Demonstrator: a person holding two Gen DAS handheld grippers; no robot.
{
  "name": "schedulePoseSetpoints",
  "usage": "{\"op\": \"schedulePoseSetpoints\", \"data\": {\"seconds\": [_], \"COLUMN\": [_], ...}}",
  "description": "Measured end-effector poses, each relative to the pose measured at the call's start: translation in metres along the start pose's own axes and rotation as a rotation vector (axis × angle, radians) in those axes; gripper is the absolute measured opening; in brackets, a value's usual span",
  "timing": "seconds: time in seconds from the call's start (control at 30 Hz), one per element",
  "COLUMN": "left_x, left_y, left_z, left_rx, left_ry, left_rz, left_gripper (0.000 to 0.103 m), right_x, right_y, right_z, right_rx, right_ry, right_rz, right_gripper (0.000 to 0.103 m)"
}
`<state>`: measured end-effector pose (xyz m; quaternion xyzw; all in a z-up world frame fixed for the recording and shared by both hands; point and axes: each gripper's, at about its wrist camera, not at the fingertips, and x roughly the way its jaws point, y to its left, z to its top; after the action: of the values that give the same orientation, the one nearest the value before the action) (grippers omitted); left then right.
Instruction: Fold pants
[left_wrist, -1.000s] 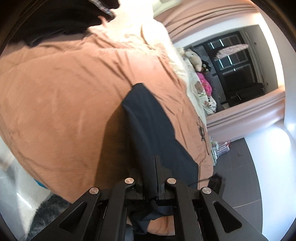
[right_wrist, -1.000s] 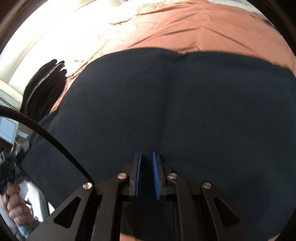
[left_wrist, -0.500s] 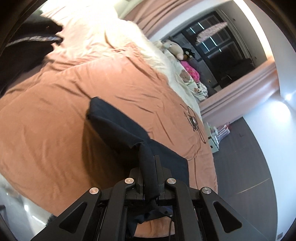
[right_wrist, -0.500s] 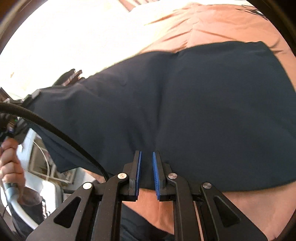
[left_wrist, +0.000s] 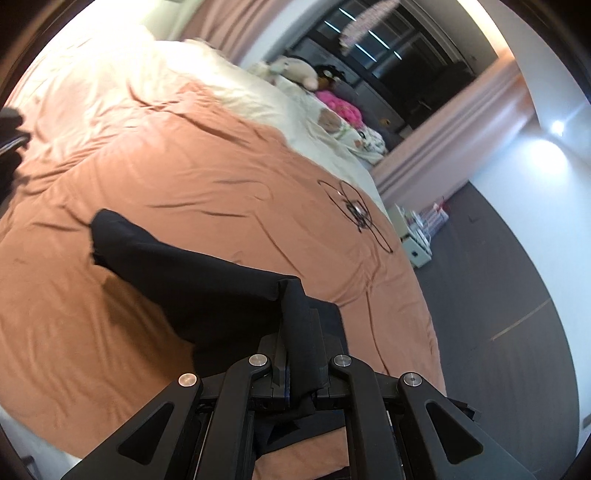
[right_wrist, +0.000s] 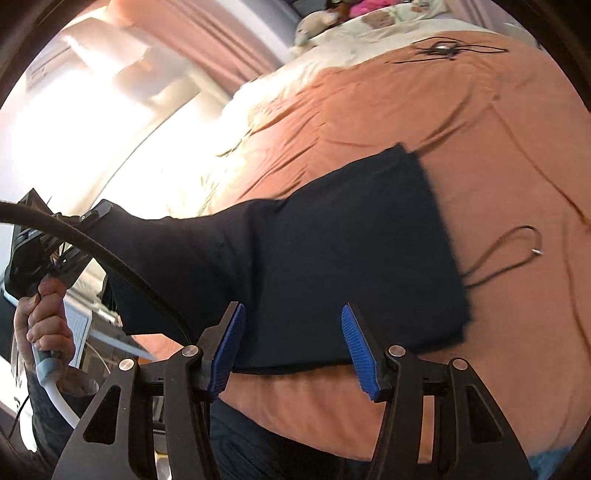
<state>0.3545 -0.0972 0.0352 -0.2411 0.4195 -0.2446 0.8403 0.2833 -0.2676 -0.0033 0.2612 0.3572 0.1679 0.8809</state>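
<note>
On the bed (right_wrist: 498, 122), the pants (right_wrist: 351, 258) lie partly folded, one end lifted by the left gripper (left_wrist: 301, 354), clamped tight on the cloth. Right gripper (right_wrist: 295, 343) jaws are opening, nothing pinched between them. I'd carry that raised end across evenly, keep it taut, and match the edges before letting go.

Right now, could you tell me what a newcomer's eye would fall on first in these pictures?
The dark pants stand out, part spread on the salmon-orange bedspread, part lifted by the left gripper, which is clamped on a bunched edge. The right gripper hovers above them, blue pads opening on nothing. A tangled black cable lies farther up the bed.
</note>
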Motion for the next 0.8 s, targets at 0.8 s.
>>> {"op": "schedulePoseSetpoints", "data": {"seconds": [0.8], "left_x": [0.162], "left_y": [-0.119], "left_z": [-0.088], "left_rx": [0.233], "left_ry": [0.346], "left_rz": [-0.042], "left_gripper": [0.006], "right_x": [-0.102], "right_y": [-0.059], "right_z": [-0.077], "right_rx": [0.206], "right_ry": [-0.110], "right_rz": [-0.085], "right_gripper": [0.053]}}
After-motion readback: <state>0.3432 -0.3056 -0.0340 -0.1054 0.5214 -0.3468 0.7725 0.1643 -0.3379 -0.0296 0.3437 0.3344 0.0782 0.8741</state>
